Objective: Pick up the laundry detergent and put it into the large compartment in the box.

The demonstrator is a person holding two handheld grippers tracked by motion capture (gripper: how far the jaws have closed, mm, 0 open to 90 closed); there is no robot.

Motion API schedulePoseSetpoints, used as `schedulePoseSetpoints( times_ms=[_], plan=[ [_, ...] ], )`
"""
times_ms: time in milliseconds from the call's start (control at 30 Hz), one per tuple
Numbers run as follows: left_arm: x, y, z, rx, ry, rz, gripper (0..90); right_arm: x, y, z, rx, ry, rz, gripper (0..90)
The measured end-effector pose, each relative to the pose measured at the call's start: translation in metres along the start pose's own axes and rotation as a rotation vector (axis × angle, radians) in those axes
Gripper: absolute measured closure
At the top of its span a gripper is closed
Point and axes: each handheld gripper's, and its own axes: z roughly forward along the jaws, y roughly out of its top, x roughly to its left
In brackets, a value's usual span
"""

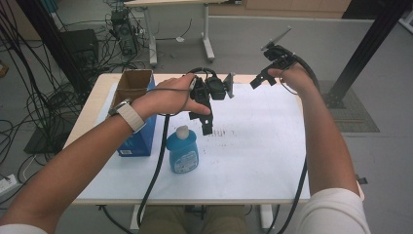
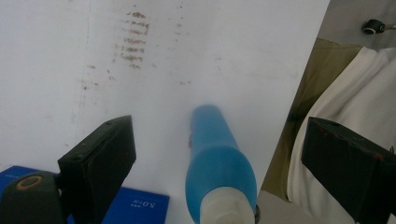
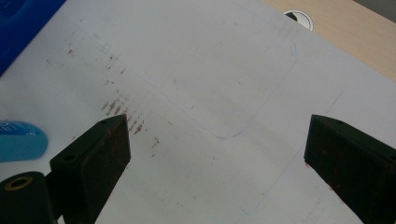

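Blue bottle (image 1: 182, 150) with a pale cap stands upright on the white-covered surface (image 1: 253, 161), just right of a blue cardboard box (image 1: 136, 109) whose top flaps are open; I cannot see what the box holds. Left tool (image 1: 207, 119) hovers just above the bottle, jaws wide apart. Right tool (image 1: 260, 78) hangs well off near the far edge, jaws likewise apart, gripping nothing.
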Motion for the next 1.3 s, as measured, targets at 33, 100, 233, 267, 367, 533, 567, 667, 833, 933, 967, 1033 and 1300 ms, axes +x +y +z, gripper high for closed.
schedulePoseSetpoints(
  times_ms=[33,100,233,267,367,533,567,667,833,933,967,1033,1300],
  plan=[
    [-0.0001,-0.0001,-0.0011,-0.002,-0.002,-0.002,10.4,0.0000,-0.0004,-0.0004,-0.001,-0.001,0.002,7.0],
    [-0.0007,-0.0003,-0.0016,-0.005,-0.001,-0.005,10.4,-0.0002,-0.0006,-0.0008,-0.001,0.000,0.002,7.0],
    [-0.0035,-0.0002,-0.0039,-0.006,-0.001,0.002,10.3,-0.0008,-0.0023,-0.0023,-0.007,0.001,0.001,7.0],
    [-0.0035,-0.0002,-0.0039,-0.006,-0.001,0.002,10.4,-0.0008,-0.0023,-0.0023,-0.007,0.001,0.001,7.0],
    [-0.0057,-0.0003,-0.0048,-0.006,0.001,0.003,10.4,0.0001,-0.0024,-0.0026,-0.009,-0.003,0.000,7.0],
    [-0.0066,-0.0009,-0.0048,-0.006,0.002,0.004,10.4,0.0018,-0.0023,-0.0025,-0.003,-0.006,0.002,6.1],
    [-0.0070,-0.0026,-0.0048,-0.012,0.004,0.000,10.4,0.0020,-0.0022,-0.0020,-0.001,-0.007,0.002,6.1],
    [-0.0075,-0.0033,-0.0046,-0.009,0.006,0.003,10.3,0.0034,-0.0013,-0.0013,0.003,-0.006,0.000,6.1],
    [-0.0071,-0.0045,-0.0048,-0.013,0.004,0.000,10.3,0.0045,-0.0002,-0.0004,0.004,-0.006,-0.004,6.1],
    [-0.0069,-0.0045,-0.0051,-0.012,0.004,0.001,10.3,0.0050,0.0007,0.0007,0.008,-0.006,-0.005,6.1],
    [-0.0070,-0.0048,-0.0050,-0.013,0.005,0.001,10.3,0.0052,0.0007,0.0009,0.007,-0.006,-0.006,6.1],
    [-0.0069,-0.0050,-0.0051,-0.013,0.003,-0.001,10.3,0.0053,0.0007,0.0010,0.005,-0.006,-0.008,6.1],
    [-0.0062,-0.0056,-0.0053,-0.014,0.003,-0.004,10.4,0.0051,0.0008,0.0011,0.006,-0.007,-0.008,6.1]
  ],
)
